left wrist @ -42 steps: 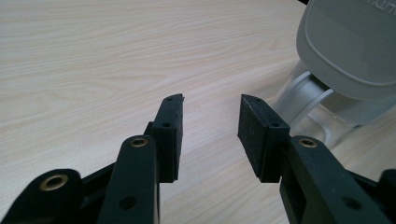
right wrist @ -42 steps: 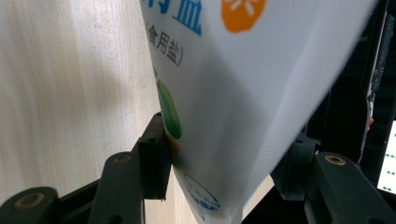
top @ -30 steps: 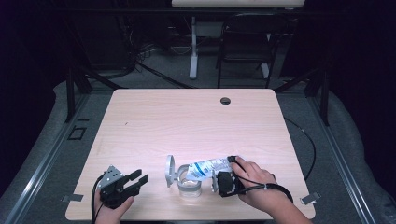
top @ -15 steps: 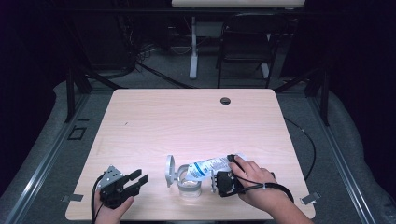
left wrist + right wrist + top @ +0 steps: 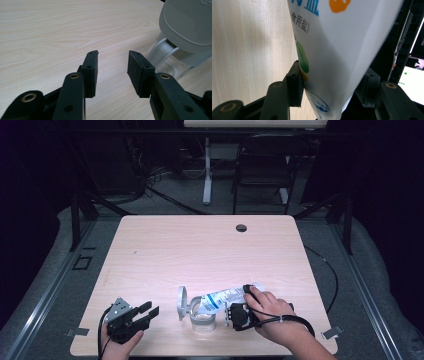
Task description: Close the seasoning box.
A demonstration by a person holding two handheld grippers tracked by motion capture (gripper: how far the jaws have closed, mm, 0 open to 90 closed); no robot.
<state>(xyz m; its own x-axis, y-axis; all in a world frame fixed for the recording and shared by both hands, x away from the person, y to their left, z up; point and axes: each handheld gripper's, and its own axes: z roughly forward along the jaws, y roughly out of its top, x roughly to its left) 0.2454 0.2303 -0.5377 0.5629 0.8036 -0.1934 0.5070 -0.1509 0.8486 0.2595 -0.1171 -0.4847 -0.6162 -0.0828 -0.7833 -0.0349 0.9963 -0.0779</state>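
One bag (image 5: 337, 50), clamped in right tool (image 5: 332, 90); label reads 食用盐, rest blurred.

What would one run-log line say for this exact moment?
right gripper: shut on white printed salt bag, tipped over clear jar | grey hinged lid: open | left gripper: open, empty

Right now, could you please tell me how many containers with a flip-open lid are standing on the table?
1: a clear jar with its grey lid swung open, near the table's front edge, between the two tools, with the white bag's mouth tilted over it.
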